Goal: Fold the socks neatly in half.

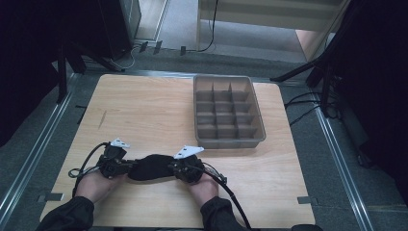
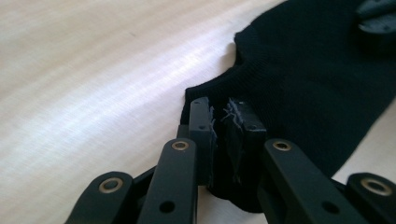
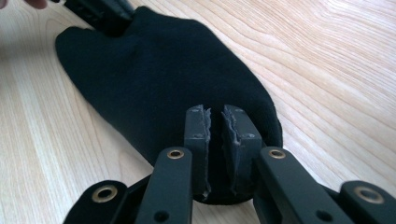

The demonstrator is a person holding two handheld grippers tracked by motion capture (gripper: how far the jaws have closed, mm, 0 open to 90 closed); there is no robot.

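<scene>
Currently left gripper (image 1: 126,166) jaws nearly closed, pinching left end of black knit fabric sock (image 1: 150,167). Right gripper (image 1: 171,167) jaws likewise close together, clamping sock's right end. Count: two grippers, one sock, one grey plastic divided tray (image 1: 199,134) with twelve compartments. Sock lies flat on light wooden table (image 1: 144,106), near edge, left of centre, stretched between grippers; fine ribbed weave, rounded toe. Tray far right, well apart from sock.
</scene>
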